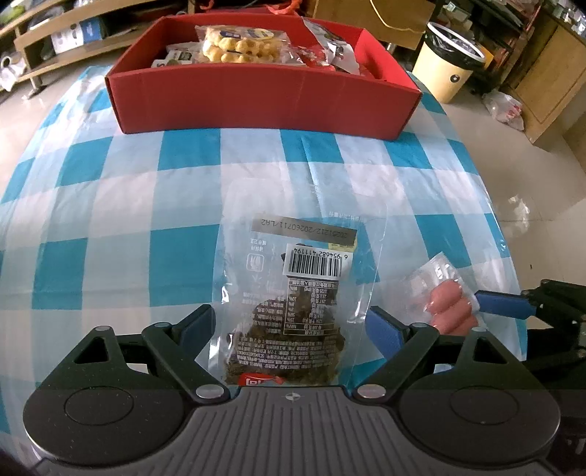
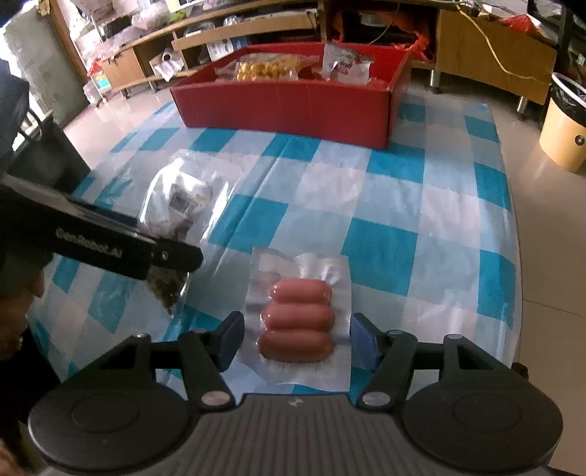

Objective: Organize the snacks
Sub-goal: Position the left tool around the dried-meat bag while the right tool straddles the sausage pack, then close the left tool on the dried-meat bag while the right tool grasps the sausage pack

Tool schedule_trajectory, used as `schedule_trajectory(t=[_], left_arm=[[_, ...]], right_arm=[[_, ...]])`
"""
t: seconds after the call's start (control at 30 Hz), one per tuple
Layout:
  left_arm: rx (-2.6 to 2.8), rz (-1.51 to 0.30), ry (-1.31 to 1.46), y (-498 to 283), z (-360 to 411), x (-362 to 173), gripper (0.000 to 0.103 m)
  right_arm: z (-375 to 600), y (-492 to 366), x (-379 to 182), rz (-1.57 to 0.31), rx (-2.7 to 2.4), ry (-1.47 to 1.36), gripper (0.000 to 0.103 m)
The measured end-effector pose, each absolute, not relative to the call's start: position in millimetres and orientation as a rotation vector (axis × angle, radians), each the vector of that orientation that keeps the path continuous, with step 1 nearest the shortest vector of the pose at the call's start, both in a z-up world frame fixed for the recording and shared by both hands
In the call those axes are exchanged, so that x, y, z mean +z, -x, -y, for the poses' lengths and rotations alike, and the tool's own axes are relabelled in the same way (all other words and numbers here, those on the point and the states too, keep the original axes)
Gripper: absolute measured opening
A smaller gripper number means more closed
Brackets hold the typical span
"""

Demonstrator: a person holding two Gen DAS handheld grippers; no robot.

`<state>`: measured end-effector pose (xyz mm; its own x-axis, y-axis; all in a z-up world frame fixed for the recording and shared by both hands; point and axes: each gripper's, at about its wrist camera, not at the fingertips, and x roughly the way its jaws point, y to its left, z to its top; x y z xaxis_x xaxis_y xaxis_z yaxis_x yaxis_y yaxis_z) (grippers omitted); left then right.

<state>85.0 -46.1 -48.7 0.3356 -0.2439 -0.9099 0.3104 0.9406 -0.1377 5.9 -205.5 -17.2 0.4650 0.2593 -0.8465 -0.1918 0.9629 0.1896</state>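
Left gripper point(image 1: 291, 324) is standing wide open astride the dried-vegetable pouch point(image 1: 293, 304) lying on the checked tablecloth point(image 1: 146, 190). Right gripper point(image 2: 296, 338) is straddling the sausage pack point(image 2: 297, 318), jaws part open, pads clear. Red box point(image 1: 263, 99) is sitting at the far edge.

The table is covered by a blue and white checked cloth point(image 1: 183, 161). Around it a pale, glossy tiled floor point(image 2: 549, 256) is seen, and daylight is reflected on it. A cream waste bin point(image 1: 448, 62) with a black liner is placed on the floor beside the table. Low wooden shelves point(image 2: 234, 29) filled with mixed items are set along the back, and a wooden cabinet point(image 1: 549, 84) stands at the side. A crumpled plastic bag point(image 1: 505, 108) is left near it.
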Motion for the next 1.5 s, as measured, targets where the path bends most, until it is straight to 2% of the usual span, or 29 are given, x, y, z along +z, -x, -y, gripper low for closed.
schedule_trajectory(t=[0.57,0.6,0.63,0.7,0.8,0.87,1.03,1.17,1.2,1.3,1.5], left_arm=[[-0.352,-1.116,0.001,-94,38,-26,0.089],[-0.346,-1.106,-0.001,-94,38,-23,0.072],[-0.352,-1.106,0.0,-95,38,-22,0.062],[-0.357,-1.113,0.033,-98,35,-21,0.066],[-0.346,-1.134,0.034,-102,35,-27,0.081],[-0.35,-1.152,0.03,-101,38,-34,0.083],[-0.342,-1.18,-0.026,-102,61,-49,0.097],[-0.318,-1.191,-0.121,-100,82,-62,0.098],[-0.302,-1.185,-0.14,-100,85,-64,0.097],[-0.266,-1.143,-0.192,-100,93,-65,0.085],[-0.251,-1.162,-0.098,-104,79,-54,0.07]], right_arm=[[223,-28,5,-0.953,0.261,-0.171,0.062],[223,-30,6,-0.944,0.263,-0.175,0.062],[223,-31,7,-0.936,0.265,-0.177,0.062],[223,-35,8,-0.925,0.267,-0.183,0.062],[224,-40,6,-0.922,0.264,-0.194,0.062],[226,-42,3,-0.923,0.262,-0.207,0.062],[236,-46,2,-0.914,0.247,-0.235,0.062],[246,-44,6,-0.892,0.239,-0.264,0.062],[248,-43,6,-0.891,0.238,-0.269,0.062],[252,-42,6,-0.894,0.234,-0.277,0.062],[254,-40,11,-0.874,0.24,-0.29,0.062]])
